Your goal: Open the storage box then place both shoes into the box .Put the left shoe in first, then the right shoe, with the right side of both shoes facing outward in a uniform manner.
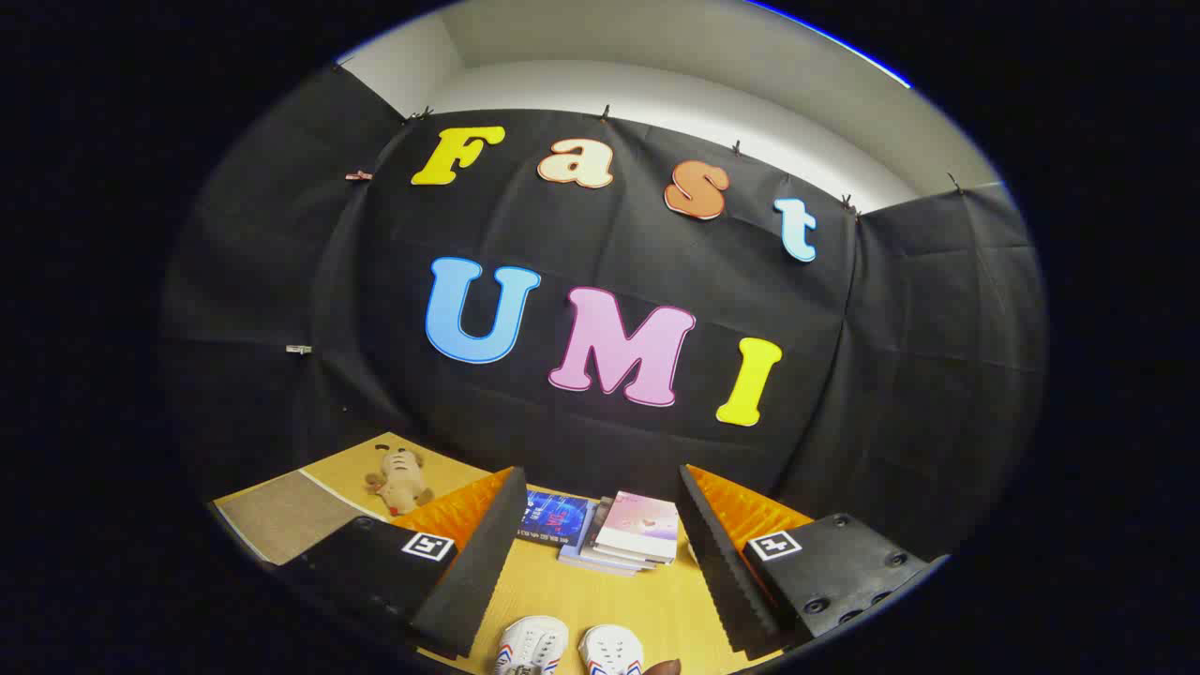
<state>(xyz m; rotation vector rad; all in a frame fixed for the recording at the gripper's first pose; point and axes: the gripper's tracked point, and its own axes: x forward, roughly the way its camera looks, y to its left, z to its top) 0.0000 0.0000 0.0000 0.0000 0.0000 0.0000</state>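
White shoes [569, 648] lie between the parted, empty fingers of the hand-held gripper [600, 562]; the left shoe may be mistaken, as toes alone are seen.

The gripper-mounted fisheye camera looked forward along the gripper [600, 548], whose fingers stood spread apart. It sat above the table [609, 600], tilted up toward the booth's wall, with two shoes [569, 649] close below.
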